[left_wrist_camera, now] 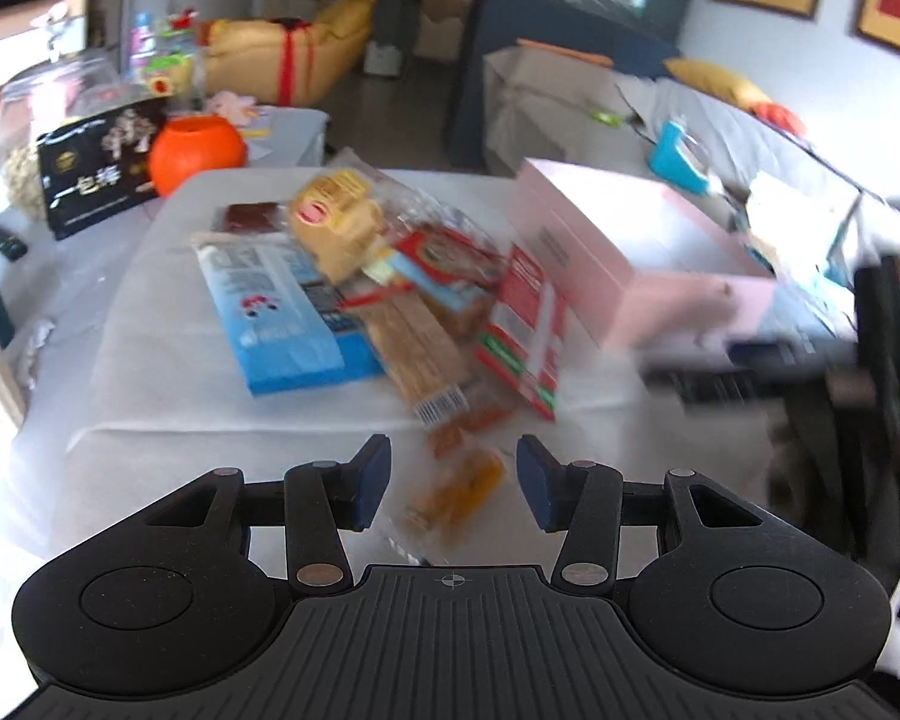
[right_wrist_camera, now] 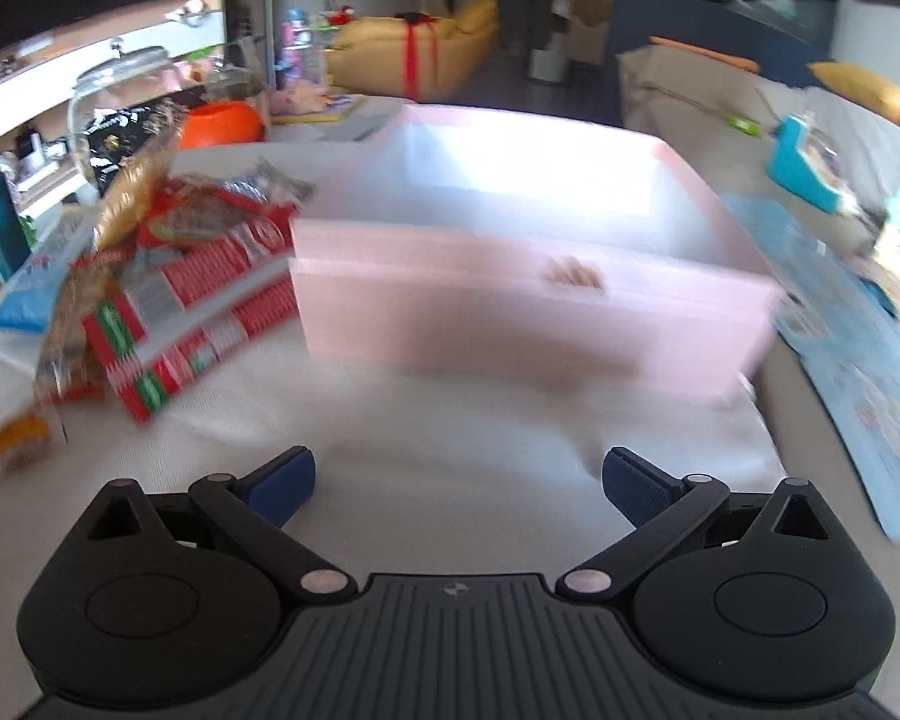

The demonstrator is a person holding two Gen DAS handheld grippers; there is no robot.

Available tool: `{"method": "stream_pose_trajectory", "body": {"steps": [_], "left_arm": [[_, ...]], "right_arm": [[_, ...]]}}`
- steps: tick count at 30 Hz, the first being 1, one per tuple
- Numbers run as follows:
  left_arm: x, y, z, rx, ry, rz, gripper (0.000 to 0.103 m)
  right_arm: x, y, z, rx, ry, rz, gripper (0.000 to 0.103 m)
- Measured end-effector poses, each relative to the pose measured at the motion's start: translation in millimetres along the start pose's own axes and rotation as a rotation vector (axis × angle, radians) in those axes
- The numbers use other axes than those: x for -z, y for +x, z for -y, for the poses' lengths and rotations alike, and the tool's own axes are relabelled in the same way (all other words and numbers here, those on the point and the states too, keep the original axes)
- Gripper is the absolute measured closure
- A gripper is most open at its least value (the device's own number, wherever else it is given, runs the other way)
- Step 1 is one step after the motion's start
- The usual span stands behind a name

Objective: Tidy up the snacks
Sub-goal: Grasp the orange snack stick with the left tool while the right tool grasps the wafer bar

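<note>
Black bag point(left_wrist_camera: 99, 171) — "一包" legible (rest blurred).

Both cameras look forward, low over the white-covered table point(left_wrist_camera: 150, 360). The left wrist view faces the snack pile point(left_wrist_camera: 390, 300) up close, while the right wrist view faces the pink box point(right_wrist_camera: 510, 300). Each view catches both.

Bright daylight from the left overexposes the white tablecloth point(left_wrist_camera: 150, 324); motion blur smears the pink box point(right_wrist_camera: 534, 300) and snack packets point(left_wrist_camera: 390, 300); fisheye distortion curves both frames' edges.
</note>
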State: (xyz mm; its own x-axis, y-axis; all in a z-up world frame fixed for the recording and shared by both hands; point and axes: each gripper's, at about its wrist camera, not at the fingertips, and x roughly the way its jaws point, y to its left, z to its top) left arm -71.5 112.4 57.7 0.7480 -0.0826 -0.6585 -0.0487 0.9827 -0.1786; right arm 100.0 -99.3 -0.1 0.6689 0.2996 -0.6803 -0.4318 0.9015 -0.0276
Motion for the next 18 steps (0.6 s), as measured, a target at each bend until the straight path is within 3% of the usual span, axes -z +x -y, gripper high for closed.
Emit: {"method": "stream_pose_trajectory", "body": {"steps": [3, 12, 18], "left_arm": [[2, 1, 4, 0.019, 0.027, 0.002, 0.052], [6, 15, 8, 0.006, 0.077, -0.033, 0.052], [7, 15, 9, 0.014, 0.096, -0.075, 0.053]], "right_arm": [[-22, 14, 0, -0.033, 0.030, 0.009, 0.000], [-75, 56, -1, -0.229, 0.202, -0.089, 0.001], [-74, 60, -43, -0.252, 0.088, -0.093, 0.004]]}}
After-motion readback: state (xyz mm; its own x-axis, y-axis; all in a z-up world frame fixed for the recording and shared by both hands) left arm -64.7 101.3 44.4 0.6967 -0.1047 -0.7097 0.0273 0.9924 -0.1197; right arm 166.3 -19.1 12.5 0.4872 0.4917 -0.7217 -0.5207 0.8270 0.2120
